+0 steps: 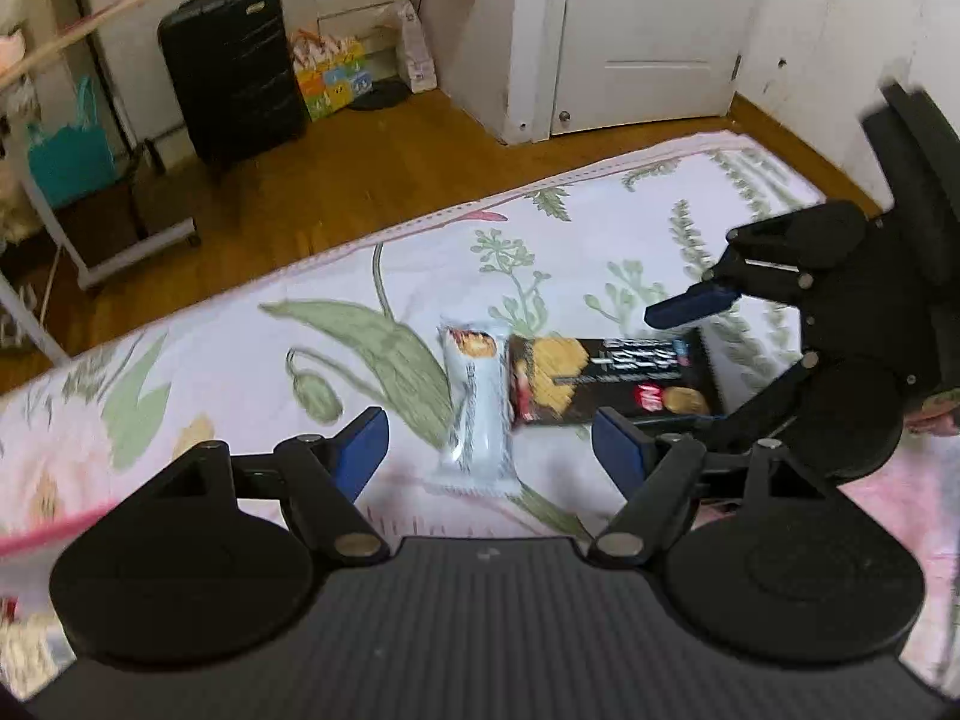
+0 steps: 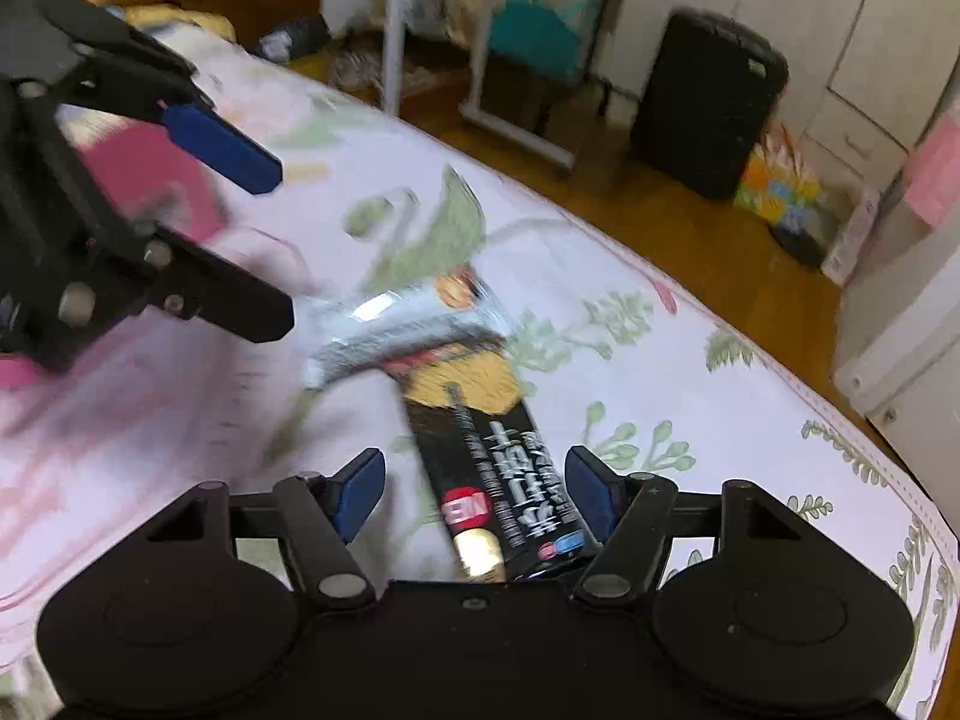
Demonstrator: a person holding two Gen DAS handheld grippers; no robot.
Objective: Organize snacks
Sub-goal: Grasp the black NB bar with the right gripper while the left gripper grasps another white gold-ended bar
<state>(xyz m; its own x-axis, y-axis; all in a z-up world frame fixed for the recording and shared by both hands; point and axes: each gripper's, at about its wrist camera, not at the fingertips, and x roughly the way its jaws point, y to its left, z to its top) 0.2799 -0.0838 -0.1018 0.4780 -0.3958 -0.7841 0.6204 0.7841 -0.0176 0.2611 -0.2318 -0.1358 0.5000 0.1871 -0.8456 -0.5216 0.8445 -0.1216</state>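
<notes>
Left wrist view: left claw (image 1: 489,447) apart, empty, straddling the white snack pack (image 1: 477,411), long axis along its fingers. Black cracker box (image 2: 498,474) touches the pack's far side, lengthwise between the parted right claw (image 2: 474,489), unclamped, on the bed (image 1: 240,360).

Pale blue snack packet (image 1: 477,414) laid flat on floral sheet, black biscuit box (image 1: 612,381) touching its right side

White bedsheet (image 1: 240,360) printed with green leaves and pink blooms, pale blue-white snack packet (image 1: 477,414), black biscuit box (image 1: 606,381) with golden rounds, black suitcase (image 1: 231,69).
</notes>
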